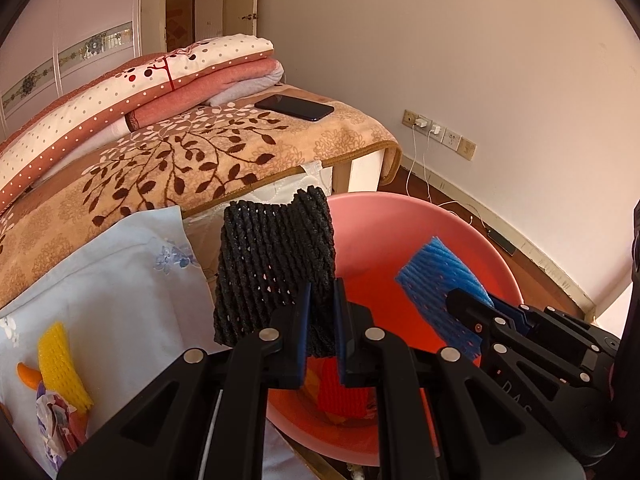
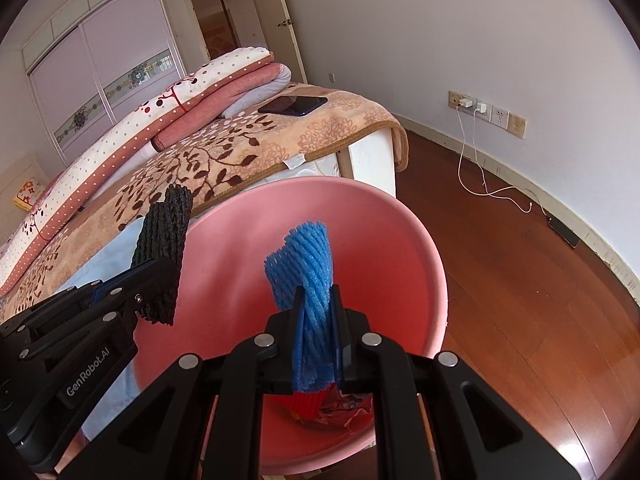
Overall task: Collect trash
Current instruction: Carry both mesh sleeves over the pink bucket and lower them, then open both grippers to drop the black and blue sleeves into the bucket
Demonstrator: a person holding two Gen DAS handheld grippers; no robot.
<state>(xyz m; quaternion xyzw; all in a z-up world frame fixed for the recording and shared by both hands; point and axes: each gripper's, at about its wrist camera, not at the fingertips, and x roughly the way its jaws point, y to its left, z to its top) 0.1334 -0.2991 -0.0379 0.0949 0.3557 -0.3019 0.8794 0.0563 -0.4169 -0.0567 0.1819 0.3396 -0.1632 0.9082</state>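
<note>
Left gripper (image 1: pixel 322 322) clamps black foam net (image 1: pixel 276 268) and right gripper (image 2: pixel 318 332) clamps blue foam net (image 2: pixel 306 264), both over pink basin (image 2: pixel 400 248) beside bed (image 1: pixel 224 152), red net (image 1: pixel 342 390) inside.

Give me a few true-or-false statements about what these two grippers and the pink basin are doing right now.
1. The left gripper holds a black foam net. True.
2. The right gripper is empty. False: it is shut on a blue foam net.
3. A red net lies in the pink basin. True.
4. The phone lies in the basin. False: it lies on the bed.
5. A yellow net lies outside the basin. True.
</note>
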